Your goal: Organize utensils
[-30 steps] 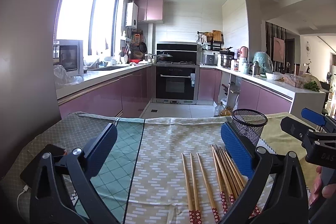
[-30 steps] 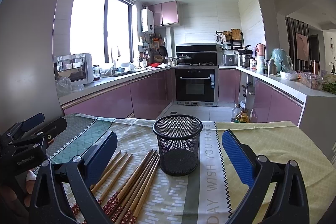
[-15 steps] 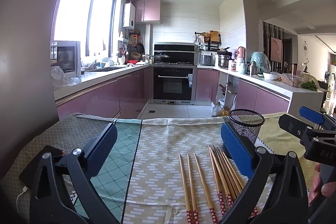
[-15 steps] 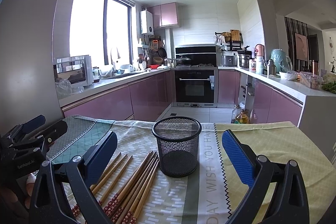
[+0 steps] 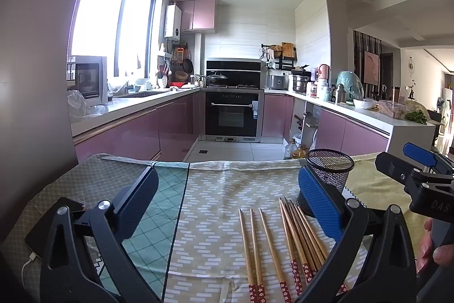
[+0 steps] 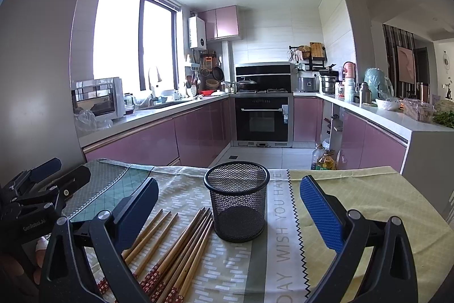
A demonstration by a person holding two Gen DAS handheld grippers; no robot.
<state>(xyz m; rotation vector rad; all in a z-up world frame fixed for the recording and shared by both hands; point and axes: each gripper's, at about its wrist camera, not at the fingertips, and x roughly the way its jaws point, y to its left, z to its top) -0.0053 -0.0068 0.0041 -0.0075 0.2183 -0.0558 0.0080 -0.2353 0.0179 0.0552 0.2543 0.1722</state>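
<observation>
Several wooden chopsticks (image 5: 286,240) with red patterned ends lie flat on the tablecloth, also in the right wrist view (image 6: 176,249). A black mesh cup (image 6: 237,206) stands upright and empty just right of them; it shows behind my right finger in the left wrist view (image 5: 330,172). My left gripper (image 5: 227,206) is open and empty, held above the cloth with the chopsticks between its fingers. My right gripper (image 6: 227,209) is open and empty, with the cup between its fingers. Each gripper shows at the edge of the other's view.
A patterned tablecloth (image 6: 354,189) covers the table, whose far edge drops to the kitchen floor. A dark phone with a cable (image 5: 37,237) lies at the left near my left gripper. Purple kitchen cabinets and an oven stand far behind.
Both views have shifted only slightly; the chopsticks and cup have not moved, and both grippers stay open.
</observation>
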